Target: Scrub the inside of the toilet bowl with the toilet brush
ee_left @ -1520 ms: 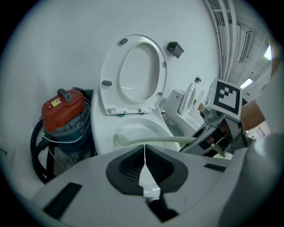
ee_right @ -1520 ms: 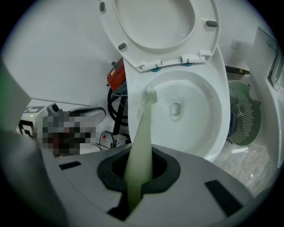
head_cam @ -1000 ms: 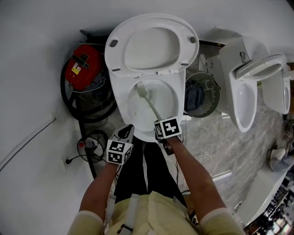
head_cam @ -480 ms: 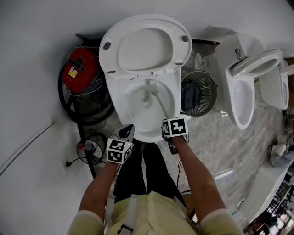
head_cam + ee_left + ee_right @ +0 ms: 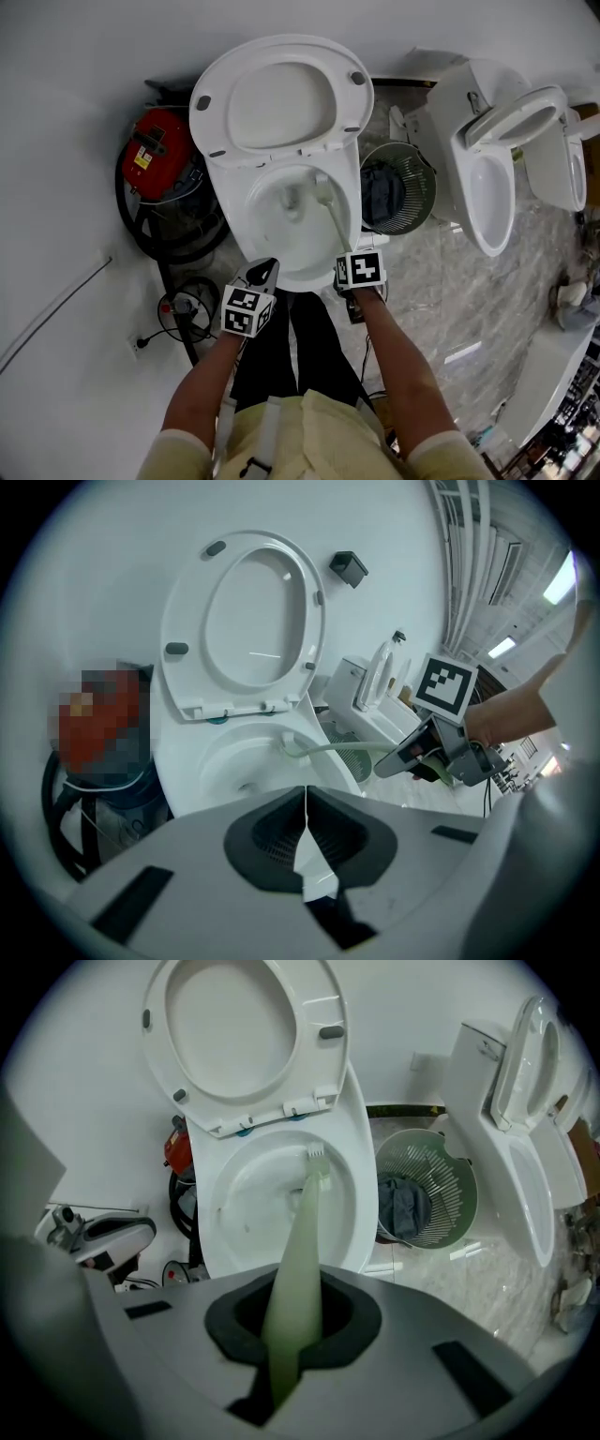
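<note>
The right gripper is clenched on the handle of the pale green long-handled plastic toilet brush, whose shaft crosses the front rim of the white ceramic toilet bowl; its bristled head sits against the far right inner wall, just below the hinge edge of the raised white lid, with the bowl's left half open. The left gripper hovers at the front-left rim, jaws pressed together on nothing; a pale green mesh waste basket crowds the bowl's right side, a red vacuum canister its left
</note>
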Motion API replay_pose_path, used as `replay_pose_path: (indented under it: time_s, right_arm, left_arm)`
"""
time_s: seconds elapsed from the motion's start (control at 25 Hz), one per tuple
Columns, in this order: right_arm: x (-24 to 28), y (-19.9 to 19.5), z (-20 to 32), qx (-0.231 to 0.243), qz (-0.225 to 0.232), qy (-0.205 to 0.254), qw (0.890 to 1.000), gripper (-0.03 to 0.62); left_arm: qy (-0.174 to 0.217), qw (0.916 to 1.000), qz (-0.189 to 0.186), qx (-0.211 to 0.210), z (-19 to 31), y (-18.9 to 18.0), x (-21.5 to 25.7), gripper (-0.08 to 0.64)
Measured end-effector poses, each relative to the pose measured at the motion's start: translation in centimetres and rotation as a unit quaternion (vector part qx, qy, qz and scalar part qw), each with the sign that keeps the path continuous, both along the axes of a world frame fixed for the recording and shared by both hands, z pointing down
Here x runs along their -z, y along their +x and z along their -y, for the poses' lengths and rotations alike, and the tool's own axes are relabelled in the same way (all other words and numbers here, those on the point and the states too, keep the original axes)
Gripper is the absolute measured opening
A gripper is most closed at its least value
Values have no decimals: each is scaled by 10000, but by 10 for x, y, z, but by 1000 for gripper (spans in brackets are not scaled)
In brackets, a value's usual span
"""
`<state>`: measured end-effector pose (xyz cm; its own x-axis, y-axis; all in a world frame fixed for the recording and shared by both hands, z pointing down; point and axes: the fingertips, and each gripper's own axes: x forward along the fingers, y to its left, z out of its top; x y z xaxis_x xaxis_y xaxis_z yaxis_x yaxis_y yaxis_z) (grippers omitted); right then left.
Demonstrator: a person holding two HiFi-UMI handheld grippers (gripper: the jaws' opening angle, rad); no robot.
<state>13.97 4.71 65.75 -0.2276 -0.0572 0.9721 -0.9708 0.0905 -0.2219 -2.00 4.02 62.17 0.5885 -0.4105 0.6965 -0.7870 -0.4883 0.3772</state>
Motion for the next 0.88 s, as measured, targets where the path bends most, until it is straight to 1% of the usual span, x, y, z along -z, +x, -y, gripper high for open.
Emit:
replay_pose_path:
  time_s: [0.2,0.4,0.56,0.64,0.72,0.88]
  right_arm:
    - [5,12,-13,-9,-237,-101,9997,25]
    - [10,20,-29,-83,-325,-230,9992,25]
    - [13,32,-44,62,-556,-435,9975,25]
    - [14,34,-48,101,-593,-479,9970,23]
    - [16,39,-57,145,-689,-643,9954,23]
    - [12,39,-65,401,-668,-688,9946,23]
  left_arm:
    - [23,9999,11,-111,-1,5,4,12]
    - [26,9998,1,-186,-5,6,8,12]
    - [15,9997,-19,-226,-8,8,11,12]
    - [-7,9997,-39,-235,-11,10,13,12]
    - [-22,9996,-50,-264,-15,11,15,12]
    - [-41,9995,-66,-313,-20,13,17,12]
